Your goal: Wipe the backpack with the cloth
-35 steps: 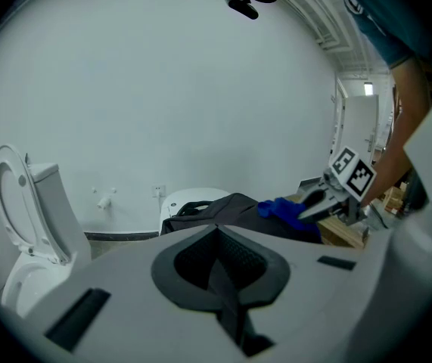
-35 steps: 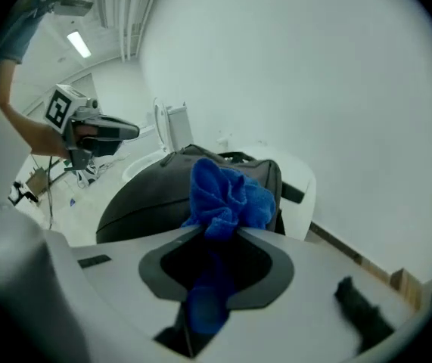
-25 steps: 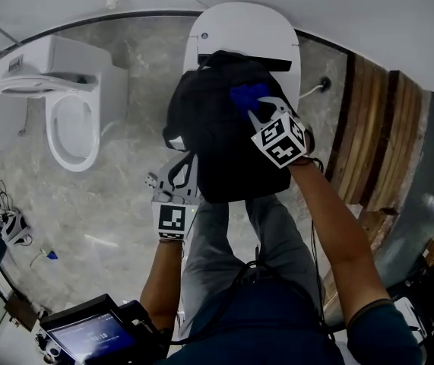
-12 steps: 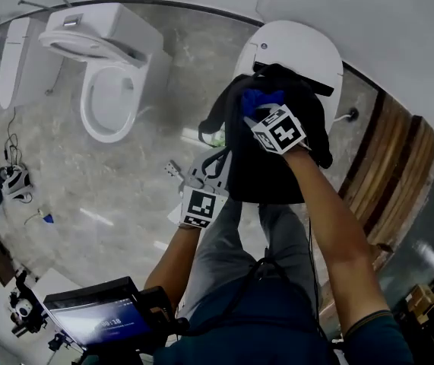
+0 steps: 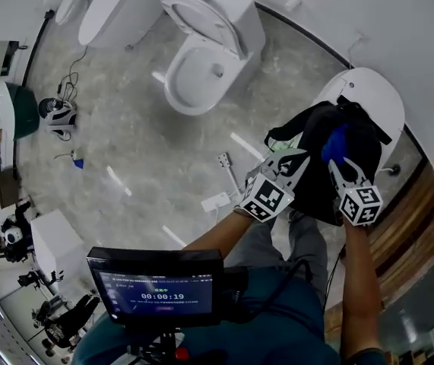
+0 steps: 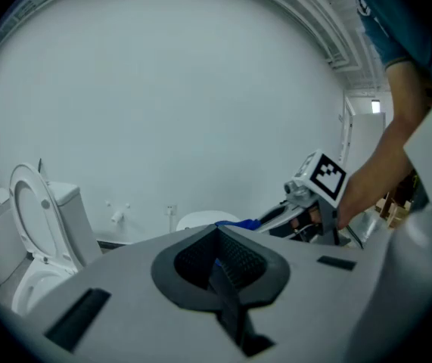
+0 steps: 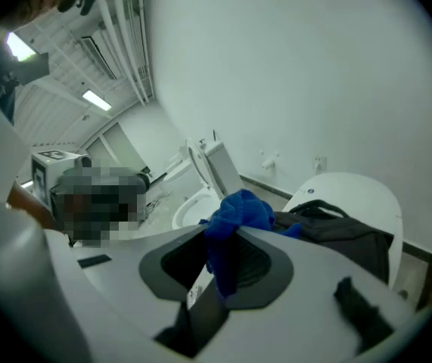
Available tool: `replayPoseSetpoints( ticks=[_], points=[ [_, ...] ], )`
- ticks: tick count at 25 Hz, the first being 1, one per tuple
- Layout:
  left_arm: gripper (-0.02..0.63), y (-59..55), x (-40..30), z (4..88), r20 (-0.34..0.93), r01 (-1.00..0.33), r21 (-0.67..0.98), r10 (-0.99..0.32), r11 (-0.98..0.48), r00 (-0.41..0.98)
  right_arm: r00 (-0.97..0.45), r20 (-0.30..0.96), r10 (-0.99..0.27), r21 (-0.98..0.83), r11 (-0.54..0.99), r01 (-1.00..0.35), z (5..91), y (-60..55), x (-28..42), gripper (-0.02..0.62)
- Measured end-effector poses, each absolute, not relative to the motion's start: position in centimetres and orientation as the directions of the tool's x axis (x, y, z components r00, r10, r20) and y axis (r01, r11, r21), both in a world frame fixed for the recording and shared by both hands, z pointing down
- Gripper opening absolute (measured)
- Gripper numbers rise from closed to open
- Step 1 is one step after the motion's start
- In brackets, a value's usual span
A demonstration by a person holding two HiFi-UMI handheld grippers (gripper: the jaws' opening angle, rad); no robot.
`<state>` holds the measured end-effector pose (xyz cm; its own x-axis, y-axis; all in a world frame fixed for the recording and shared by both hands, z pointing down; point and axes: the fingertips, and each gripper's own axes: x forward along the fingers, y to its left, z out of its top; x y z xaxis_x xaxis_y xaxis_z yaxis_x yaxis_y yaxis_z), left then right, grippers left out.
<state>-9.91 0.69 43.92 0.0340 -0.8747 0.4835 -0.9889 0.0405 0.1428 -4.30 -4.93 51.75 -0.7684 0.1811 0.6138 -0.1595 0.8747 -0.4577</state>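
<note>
A black backpack (image 5: pixel 315 169) rests on the closed white toilet lid (image 5: pixel 376 97). My right gripper (image 5: pixel 337 158) is shut on a bunched blue cloth (image 5: pixel 336 143), which it holds at the backpack's upper part. In the right gripper view the cloth (image 7: pixel 238 210) bulges out of the gripper (image 7: pixel 234 229), with the backpack (image 7: pixel 344 237) just beyond. My left gripper (image 5: pixel 291 158) lies at the backpack's left edge. In its own view the left gripper (image 6: pixel 217 231) has its jaws together with nothing seen between them. Past it show the cloth (image 6: pixel 238 223) and the right gripper (image 6: pixel 318 184).
An open toilet (image 5: pixel 201 59) stands on the grey floor to the left, with another fixture (image 5: pixel 118 6) behind it. A green bin (image 5: pixel 19 109) and cabled gear (image 5: pixel 57 116) sit far left. Wooden slats (image 5: pixel 422 226) run on the right. A screen (image 5: pixel 159 287) hangs at my chest.
Both grippers have risen. The right one rolled and carried the cloth toward the backpack's top. The head view swung, so the backpack now sits at the right of the picture.
</note>
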Motion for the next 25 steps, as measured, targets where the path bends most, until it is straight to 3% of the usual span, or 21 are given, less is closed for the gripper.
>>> replayPoseSetpoints(
  ticks=[12,18,25],
  points=[
    [0.003,2.5,-8.6,31.4,0.349,-0.987,0.096,-0.925,-0.126,0.152,-0.929,0.266,-0.256,-0.319,0.886,-0.336,30.2,-3.8,1.9,0.075],
    [0.003,4.2,-6.1,24.3,0.246,-0.971,0.085,-0.939,-0.225,0.239,-0.918,0.116,-0.379,-0.238,0.887,-0.396,19.8,-3.2,6.1,0.075],
    [0.003,7.9,-3.3,15.6,0.110,-0.974,0.072,-0.969,-0.215,0.222,-0.901,-0.028,-0.432,-0.159,0.892,-0.423,10.9,0.4,12.5,0.075]
  ],
)
